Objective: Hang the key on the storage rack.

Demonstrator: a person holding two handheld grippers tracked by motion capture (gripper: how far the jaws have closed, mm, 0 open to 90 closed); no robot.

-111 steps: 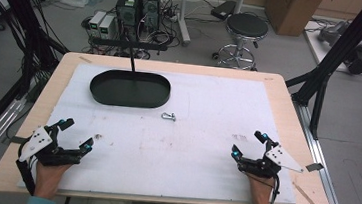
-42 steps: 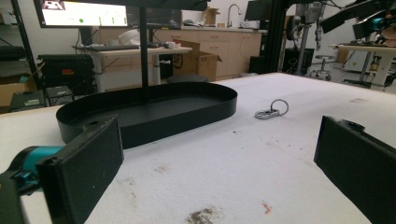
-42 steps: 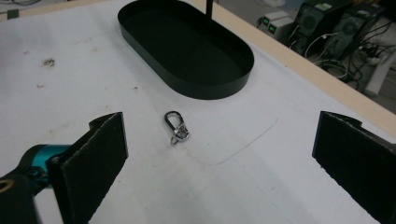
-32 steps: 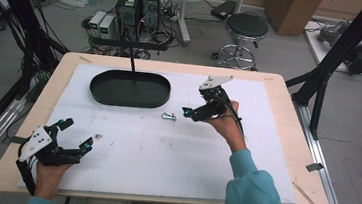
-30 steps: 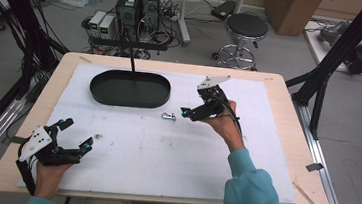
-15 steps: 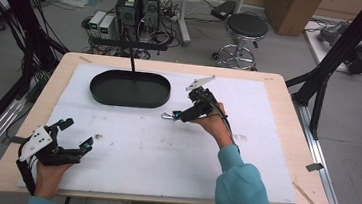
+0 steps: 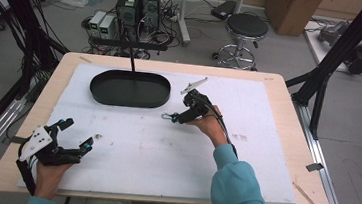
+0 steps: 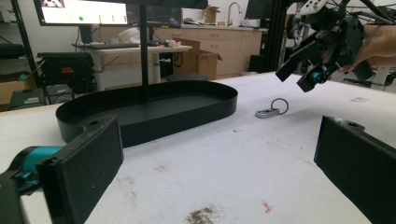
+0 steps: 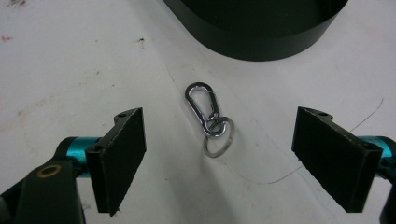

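Note:
A silver carabiner with a key ring (image 7: 169, 116) (image 9: 208, 112) (image 8: 268, 110) lies flat on the white mat, just in front of the black oval tray (image 7: 129, 99) (image 9: 261, 44) (image 8: 187, 119). My right gripper (image 7: 176, 117) (image 9: 224, 140) hovers low over it, pointing down at it. Its jaws have just been closing a little, but they stand wide apart. The carabiner lies between them and neither pad touches it. My left gripper (image 7: 78, 133) (image 8: 219, 154) rests open and empty at the table's front left corner, and its view catches the right gripper (image 8: 306, 77) above the carabiner.
The white mat (image 7: 164, 155) covers most of the wooden table (image 7: 287, 127). A thin black post (image 7: 132, 59) rises behind the tray. Beyond the table stand a stool (image 7: 246, 28), computers and cables on the floor, with dark frame legs at both sides.
The right hand has come from the table's front right to the middle, then sunk leftward over the carabiner. Its jaws look slightly narrower. The left gripper has stayed put.

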